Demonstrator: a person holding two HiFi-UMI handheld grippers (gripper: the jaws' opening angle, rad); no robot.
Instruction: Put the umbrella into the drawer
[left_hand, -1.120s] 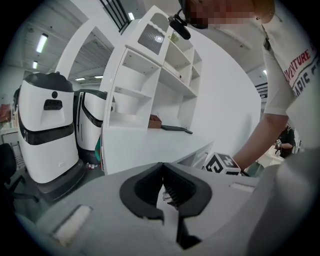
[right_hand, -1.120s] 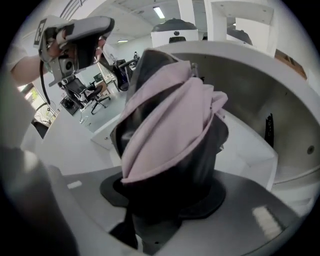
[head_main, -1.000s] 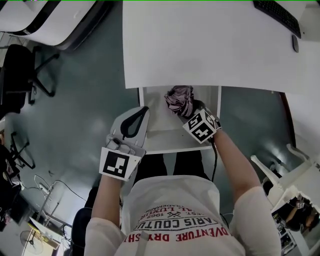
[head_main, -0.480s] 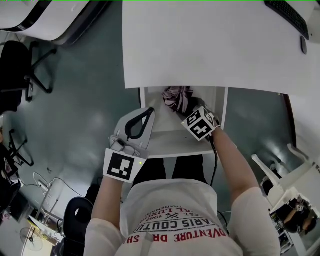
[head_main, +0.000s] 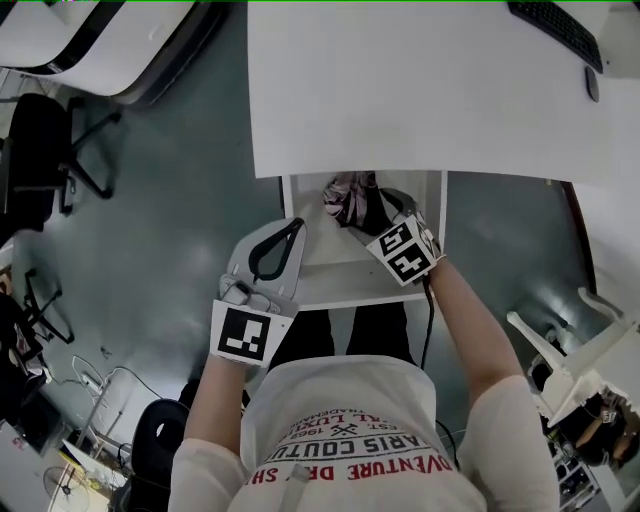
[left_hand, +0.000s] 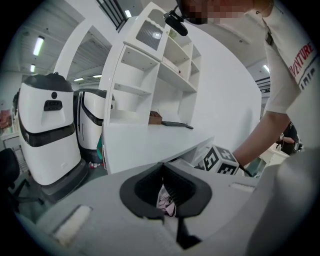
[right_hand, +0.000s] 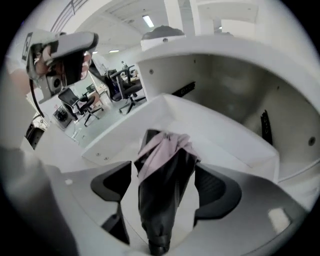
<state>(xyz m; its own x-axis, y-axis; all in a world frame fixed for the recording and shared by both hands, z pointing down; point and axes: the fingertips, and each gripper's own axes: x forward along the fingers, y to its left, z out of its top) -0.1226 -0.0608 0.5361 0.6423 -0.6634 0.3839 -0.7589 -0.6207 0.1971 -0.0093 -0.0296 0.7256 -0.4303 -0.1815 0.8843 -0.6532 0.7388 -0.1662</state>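
The folded umbrella (head_main: 348, 198), black with pink cloth, lies in the open white drawer (head_main: 350, 286) under the desk. My right gripper (head_main: 374, 212) points steeply down over it. In the right gripper view its jaws are opening, with the umbrella (right_hand: 162, 195) between them and a strip of drawer floor showing beside the left pad (right_hand: 114, 186). My left gripper (head_main: 293, 224) is at the drawer's left wall, jaws shut with nothing in them. In the left gripper view the tips (left_hand: 162, 167) meet, and a bit of the umbrella (left_hand: 165, 201) shows behind them.
A white desk (head_main: 420, 90) overhangs the drawer's back, with a keyboard (head_main: 556, 32) at its far right corner. Black office chairs (head_main: 40, 140) stand on the grey floor to the left. A white chair (head_main: 560, 350) stands at the right.
My right gripper's jaws have spread away from the umbrella, which now rests in the drawer. The right hand shifted slightly. The left gripper has hardly moved.
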